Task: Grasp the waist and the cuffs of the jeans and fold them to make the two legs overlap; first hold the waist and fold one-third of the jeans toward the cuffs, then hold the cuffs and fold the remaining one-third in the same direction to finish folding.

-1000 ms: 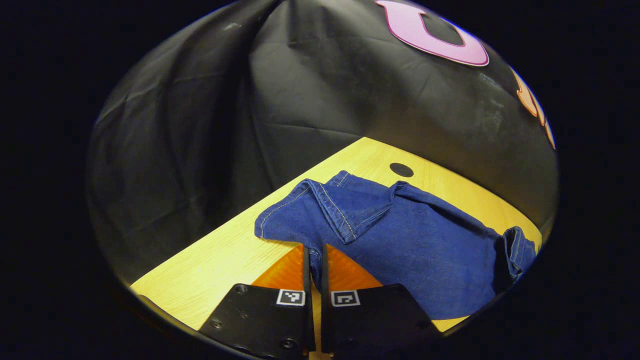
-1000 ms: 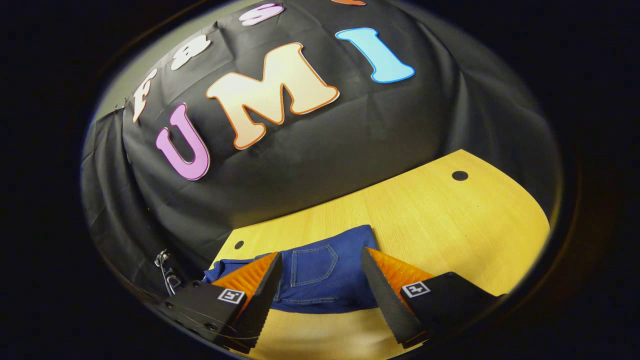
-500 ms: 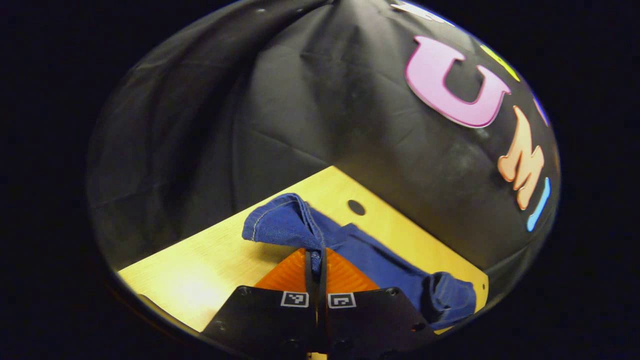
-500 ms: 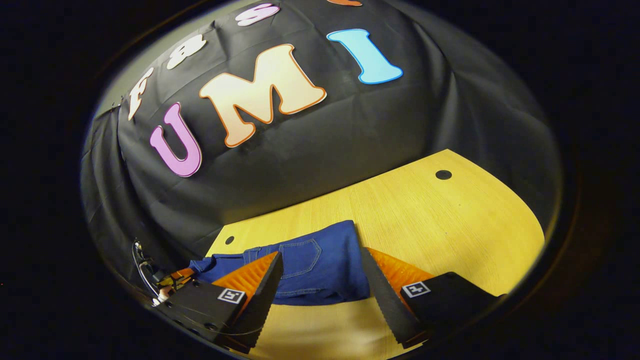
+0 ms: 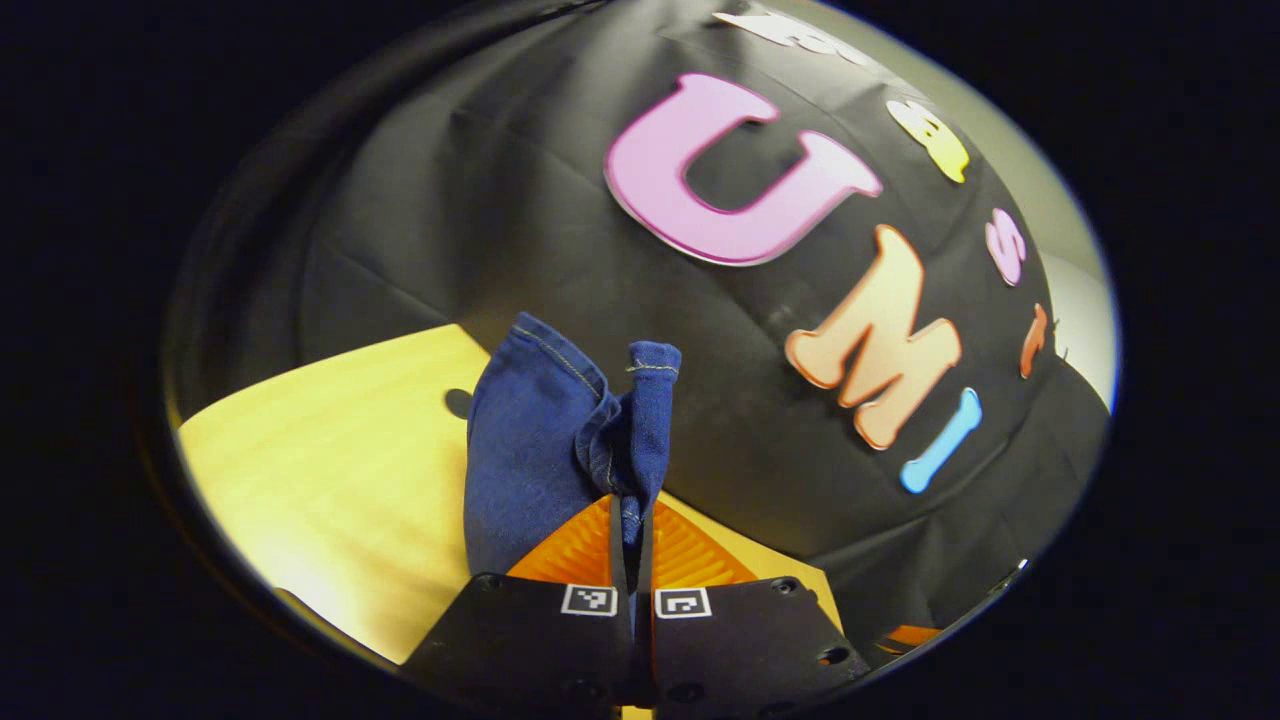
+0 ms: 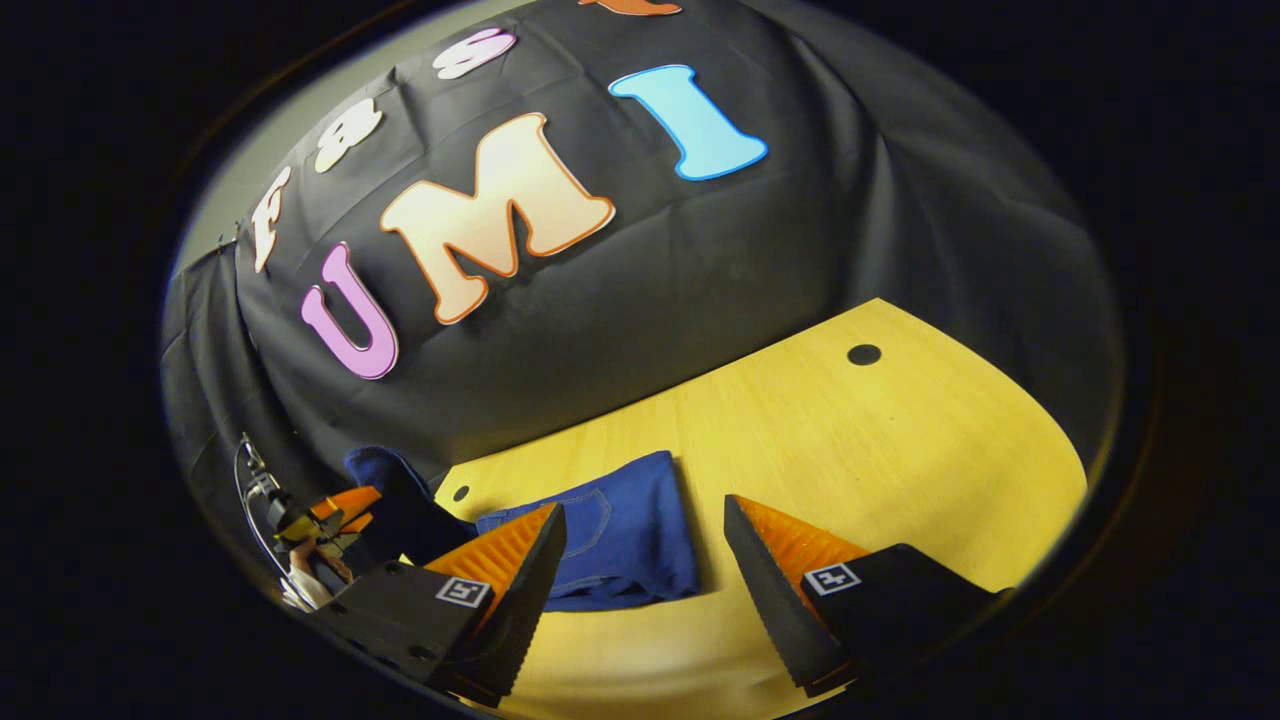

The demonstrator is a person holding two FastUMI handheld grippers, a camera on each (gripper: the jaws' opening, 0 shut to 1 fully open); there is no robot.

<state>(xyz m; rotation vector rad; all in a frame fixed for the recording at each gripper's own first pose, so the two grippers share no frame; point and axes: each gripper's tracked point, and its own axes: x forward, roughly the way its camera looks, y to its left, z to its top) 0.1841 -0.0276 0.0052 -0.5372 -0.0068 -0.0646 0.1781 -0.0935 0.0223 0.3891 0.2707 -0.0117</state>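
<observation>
My left gripper (image 5: 632,520) is shut on the cuff end of the blue jeans (image 5: 540,440). That end is held up off the table, the hems standing above the fingers and denim hanging down to the left. In the right gripper view the waist end of the jeans (image 6: 625,540), back pocket up, lies flat on the wooden table (image 6: 880,460). My right gripper (image 6: 642,508) hovers open over its near edge, touching nothing. At far left there, the left gripper (image 6: 340,505) and the hand (image 6: 310,575) holding it lift the cuff end (image 6: 385,475).
The yellow wooden table (image 5: 320,460) has small dark holes (image 6: 863,354) (image 6: 460,493) (image 5: 458,403) near its back edge. Black cloth wall rises close behind the table. Bare tabletop stretches to the right of the jeans in the right gripper view.
My left gripper has raised the cuff end off the table and swung round toward the wall. The jeans on the table drew leftward in the right gripper view. The right gripper stayed open.
</observation>
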